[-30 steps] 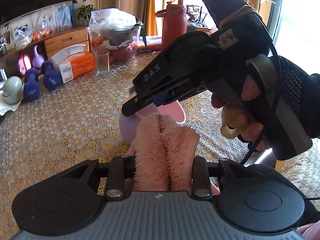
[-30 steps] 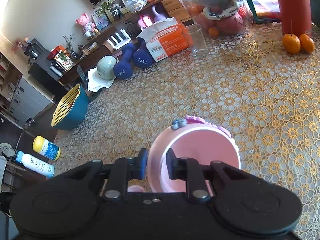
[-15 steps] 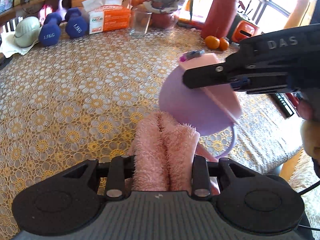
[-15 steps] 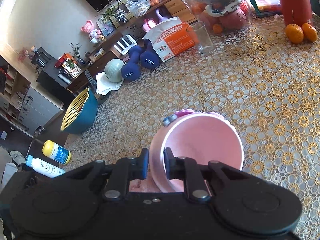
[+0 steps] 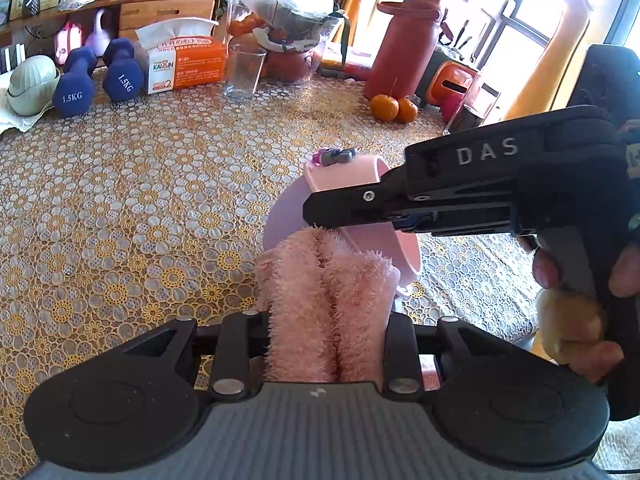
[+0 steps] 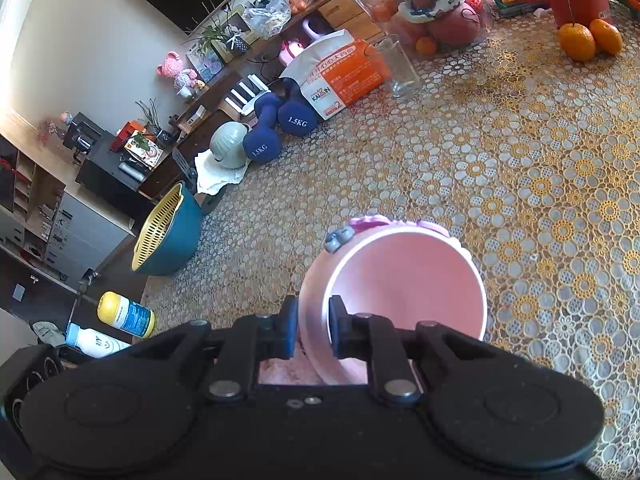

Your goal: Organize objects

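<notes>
My left gripper (image 5: 324,320) is shut on a folded fluffy pink towel (image 5: 326,304), which sticks forward between its fingers. My right gripper (image 6: 314,330) is shut on the rim of a pink cup (image 6: 400,280), one finger inside and one outside. The cup is tilted on its side above the tablecloth, and its mouth faces the right wrist camera. In the left wrist view the cup (image 5: 344,178) hangs just beyond the towel's tip, and the right gripper (image 5: 320,210) reaches in from the right. The towel's end touches or nearly touches the cup's lilac underside.
On the lace-covered table (image 5: 140,200) stand two blue dumbbells (image 5: 96,80), a tissue box (image 5: 184,62), a glass (image 5: 242,74), a bagged fruit bowl (image 5: 288,28), a red bottle (image 5: 404,48) and two oranges (image 5: 394,108). A teal and yellow colander (image 6: 168,232) and bottles (image 6: 124,314) lie left.
The left gripper with the towel has swung toward the table's far side. The right gripper has turned the cup over, so its mouth shows more to its own camera.
</notes>
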Available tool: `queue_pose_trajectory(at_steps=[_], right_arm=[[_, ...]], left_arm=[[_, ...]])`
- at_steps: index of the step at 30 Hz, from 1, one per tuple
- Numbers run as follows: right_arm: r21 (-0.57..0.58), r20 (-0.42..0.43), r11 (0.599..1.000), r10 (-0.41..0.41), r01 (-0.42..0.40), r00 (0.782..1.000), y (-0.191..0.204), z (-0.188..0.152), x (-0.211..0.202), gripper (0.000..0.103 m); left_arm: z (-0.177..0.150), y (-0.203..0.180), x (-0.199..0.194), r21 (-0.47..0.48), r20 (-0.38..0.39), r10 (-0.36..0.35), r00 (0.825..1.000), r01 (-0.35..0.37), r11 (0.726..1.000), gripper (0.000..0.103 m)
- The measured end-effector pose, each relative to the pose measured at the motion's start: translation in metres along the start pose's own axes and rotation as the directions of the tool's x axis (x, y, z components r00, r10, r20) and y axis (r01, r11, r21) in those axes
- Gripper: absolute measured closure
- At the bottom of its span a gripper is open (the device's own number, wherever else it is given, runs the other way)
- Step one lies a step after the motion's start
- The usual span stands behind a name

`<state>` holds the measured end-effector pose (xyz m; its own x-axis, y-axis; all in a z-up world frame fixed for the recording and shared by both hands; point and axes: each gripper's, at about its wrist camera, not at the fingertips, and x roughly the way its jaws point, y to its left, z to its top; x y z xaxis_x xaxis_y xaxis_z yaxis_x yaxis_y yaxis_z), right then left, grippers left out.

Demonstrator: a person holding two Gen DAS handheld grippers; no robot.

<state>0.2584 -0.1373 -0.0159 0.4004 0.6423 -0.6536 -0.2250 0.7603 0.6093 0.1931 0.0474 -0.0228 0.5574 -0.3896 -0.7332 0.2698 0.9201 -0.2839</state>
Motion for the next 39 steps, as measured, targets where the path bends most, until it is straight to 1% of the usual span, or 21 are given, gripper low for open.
queue_pose_trajectory(at_steps=[3,9,12,14,16,17,18,23,26,30,32,34,35,37,39], right_arm=[[0.012,0.009,1.000,0.006,-0.006,1.000,-0.004,-0.001,-0.002,0.088],[0.024,0.004,1.000,0.008,-0.008,1.000,-0.007,0.001,-0.004,0.088],[0.014,-0.014,1.000,0.000,0.000,1.000,-0.004,0.005,-0.002,0.085],[-0.015,-0.024,1.000,-0.015,0.015,1.000,0.001,0.009,-0.002,0.077],[-0.035,-0.039,0.999,-0.025,0.024,0.999,0.005,0.013,-0.003,0.075],[-0.036,-0.045,0.999,-0.019,0.017,0.999,0.006,0.014,-0.004,0.070],[-0.035,-0.051,0.999,-0.012,0.010,0.999,0.006,0.015,-0.004,0.068],[-0.057,-0.058,0.998,-0.016,0.013,0.998,0.011,0.016,-0.011,0.064],[-0.096,-0.064,0.995,-0.005,-0.001,0.998,0.014,0.015,-0.022,0.063],[-0.202,-0.053,0.979,-0.002,-0.009,0.999,0.013,0.011,-0.041,0.062],[-0.292,-0.052,0.956,-0.002,-0.014,0.999,0.011,0.006,-0.051,0.062],[-0.396,-0.050,0.918,-0.021,-0.001,0.999,0.011,-0.001,-0.059,0.062],[-0.453,-0.058,0.892,-0.033,0.003,0.998,0.012,-0.005,-0.062,0.062],[-0.572,-0.078,0.821,-0.065,0.009,0.995,0.014,-0.017,-0.066,0.062],[-0.645,-0.099,0.764,-0.094,0.008,0.991,0.014,-0.028,-0.063,0.066]], left_arm=[[0.000,0.005,0.008,-0.003,-0.018,0.033,0.999,-0.033,0.999,0.072],[0.002,0.013,0.020,-0.005,-0.042,0.075,0.996,-0.075,0.997,0.073],[0.004,0.017,0.024,-0.015,-0.047,0.087,0.995,-0.088,0.996,0.073],[0.006,0.020,0.025,-0.019,-0.048,0.091,0.995,-0.092,0.996,0.073],[0.007,0.022,0.026,-0.019,-0.050,0.093,0.994,-0.094,0.995,0.073],[0.007,0.022,0.026,-0.019,-0.050,0.094,0.994,-0.095,0.995,0.073],[0.008,0.023,0.026,-0.017,-0.049,0.095,0.994,-0.096,0.995,0.073],[0.009,0.029,0.023,-0.025,-0.046,0.101,0.994,-0.103,0.994,0.073],[0.010,0.033,0.021,-0.033,-0.045,0.104,0.994,-0.106,0.994,0.073],[0.010,0.034,0.022,-0.034,-0.046,0.111,0.993,-0.112,0.993,0.073],[0.011,0.033,0.023,-0.028,-0.048,0.114,0.992,-0.115,0.993,0.073],[0.011,0.032,0.023,-0.023,-0.049,0.117,0.992,-0.118,0.993,0.073],[0.011,0.031,0.024,-0.022,-0.050,0.119,0.992,-0.120,0.993,0.073],[0.011,0.031,0.025,-0.022,-0.053,0.120,0.991,-0.122,0.992,0.073],[0.011,0.029,0.026,-0.016,-0.055,0.125,0.991,-0.127,0.992,0.073]])
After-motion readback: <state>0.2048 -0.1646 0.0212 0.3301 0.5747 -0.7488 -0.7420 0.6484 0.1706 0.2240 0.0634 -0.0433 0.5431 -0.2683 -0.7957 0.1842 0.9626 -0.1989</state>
